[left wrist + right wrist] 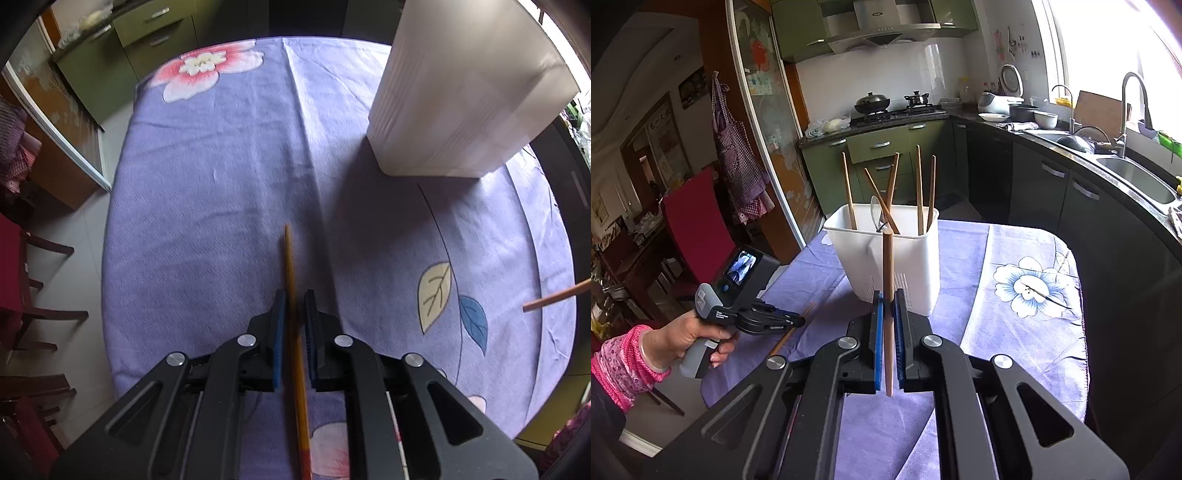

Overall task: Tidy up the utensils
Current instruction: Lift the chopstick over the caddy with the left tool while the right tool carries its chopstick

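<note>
A wooden chopstick [887, 295] sits clamped upright in my right hand-held gripper [888, 299], aimed at the white holder [908, 266] on the counter [1015, 332], approx. five chopsticks and a spoon already in it. My left hand-held gripper [294, 306], jaws narrow, straddles another chopstick [291, 280] lying flat on the purple cloth; pads look near it, but whether they grip it I cannot tell. Job mostly done, I'd say: two sticks left to drop in.

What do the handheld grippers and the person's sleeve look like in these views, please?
Both the left gripper and the right gripper are matte black linkages with silver pivot pins and blue-padded fingers. The left one has a grey handle and a small screen. The sleeve is pink and floral.
</note>
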A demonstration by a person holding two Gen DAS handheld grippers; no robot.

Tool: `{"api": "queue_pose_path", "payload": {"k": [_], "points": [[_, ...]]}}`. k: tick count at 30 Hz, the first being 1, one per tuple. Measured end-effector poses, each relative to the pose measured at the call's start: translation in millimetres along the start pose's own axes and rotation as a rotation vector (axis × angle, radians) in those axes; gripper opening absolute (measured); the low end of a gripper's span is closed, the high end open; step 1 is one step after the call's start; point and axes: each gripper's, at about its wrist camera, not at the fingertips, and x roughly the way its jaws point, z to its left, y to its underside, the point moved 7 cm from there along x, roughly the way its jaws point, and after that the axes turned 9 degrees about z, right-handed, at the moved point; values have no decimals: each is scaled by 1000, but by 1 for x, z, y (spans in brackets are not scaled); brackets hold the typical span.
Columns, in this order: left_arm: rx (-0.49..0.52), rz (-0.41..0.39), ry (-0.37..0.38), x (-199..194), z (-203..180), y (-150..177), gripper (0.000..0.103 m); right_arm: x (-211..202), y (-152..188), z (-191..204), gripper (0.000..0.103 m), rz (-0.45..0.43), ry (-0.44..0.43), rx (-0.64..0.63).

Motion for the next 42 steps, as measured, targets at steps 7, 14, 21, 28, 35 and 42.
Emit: {"api": "queue_pose_path", "payload": {"k": [7,14,21,28,35,42], "points": [[-4,-36,11,-10,0,2,5,1,-2,2,6,-3,-9,0],[33,-184,40,-77,-7,17,5,-4,-4,4,6,-17,-6,-8],[78,-327,52,-141,-19,40,5,-9,-6,11,6,-26,-3,-20],[100,-381,69,-167,-27,49,5,-20,-11,15,6,-48,9,-36],[108,-398,89,-178,-37,37,5,-32,-18,14,6,-65,26,-47],[128,-436,120,-213,-49,10,5,-45,-36,8,6,-86,47,-47]]}}
